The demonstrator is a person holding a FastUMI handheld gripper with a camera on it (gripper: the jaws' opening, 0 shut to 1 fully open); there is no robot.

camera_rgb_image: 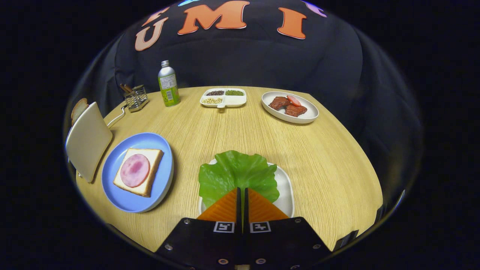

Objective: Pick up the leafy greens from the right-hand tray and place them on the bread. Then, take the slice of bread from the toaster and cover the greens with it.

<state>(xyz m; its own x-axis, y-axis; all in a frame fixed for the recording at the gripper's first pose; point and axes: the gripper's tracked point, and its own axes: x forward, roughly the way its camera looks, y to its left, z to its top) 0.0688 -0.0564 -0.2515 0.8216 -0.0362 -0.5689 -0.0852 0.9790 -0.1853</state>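
One big green leaf [236, 174] lies on the white tray [287, 189], its long way pointing off from me. My two fingers [242, 195] are pinched nearly together on its near edge, which they hide. One bread slice [138, 171] waits on the blue plate [165, 150] beside it. One more slice [78, 110] peeks from the toaster [88, 140], half hidden.

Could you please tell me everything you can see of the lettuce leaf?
The lettuce leaf is one bright green, ruffled piece with a pale central rib, glossy like plastic. It lies flat on a white tray, its far edge overhanging the rim. The gripper is nearly closed, and the near edge sits between the fingertips; whether they pinch it is unclear.
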